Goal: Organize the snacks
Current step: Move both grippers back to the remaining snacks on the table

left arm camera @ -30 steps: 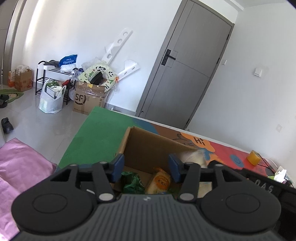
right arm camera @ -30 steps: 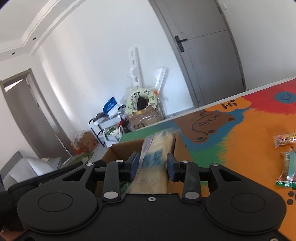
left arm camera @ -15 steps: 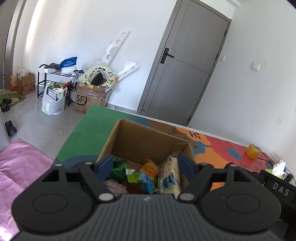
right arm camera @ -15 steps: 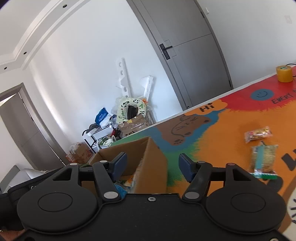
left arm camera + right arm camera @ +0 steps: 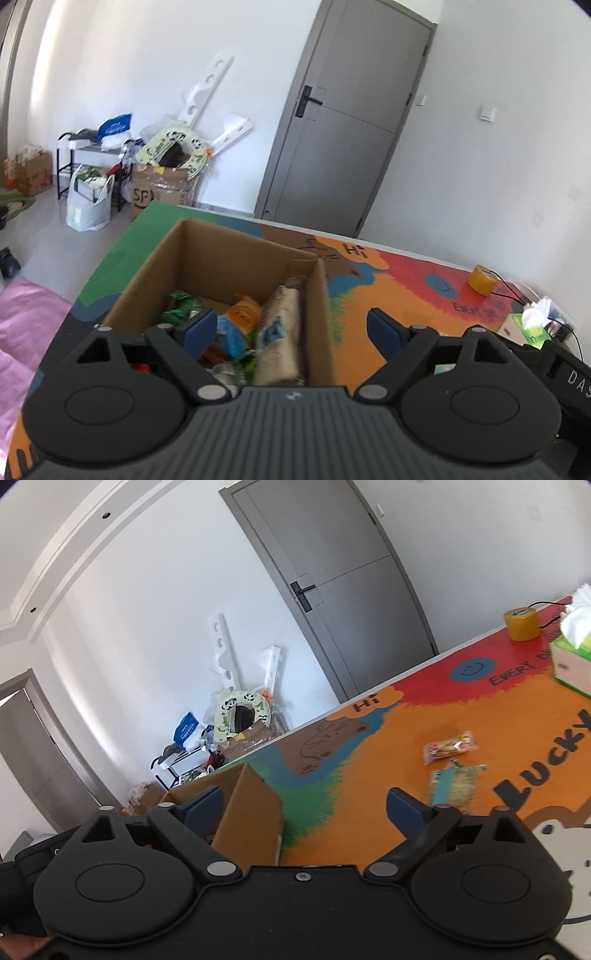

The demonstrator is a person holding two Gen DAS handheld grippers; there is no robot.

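An open cardboard box (image 5: 207,254) stands on the colourful table mat and holds several snack packets, among them a pale yellow packet (image 5: 277,332) leaning on its right wall and an orange one (image 5: 245,312). My left gripper (image 5: 291,328) hovers over the box's near right corner, its jaws opening, pads pressing on nothing. In the right wrist view the same box (image 5: 251,812) sits at lower left. My right gripper (image 5: 306,806) is right of it with jaws opening wide and nothing between them. Two snack packets lie on the orange mat: a clear one (image 5: 448,746) and a teal-and-tan one (image 5: 456,781).
A yellow tape roll (image 5: 521,624) and a green tissue box (image 5: 572,657) stand at the table's far right, with a black cable beside them. Beyond the table are a grey door (image 5: 347,147), a shoe rack, bags and a carton (image 5: 162,188) on the floor.
The right gripper let go of the pale yellow packet, which now rests in the box, and swung right toward the loose packets. Both grippers opened wider. The left gripper drew back from the box.
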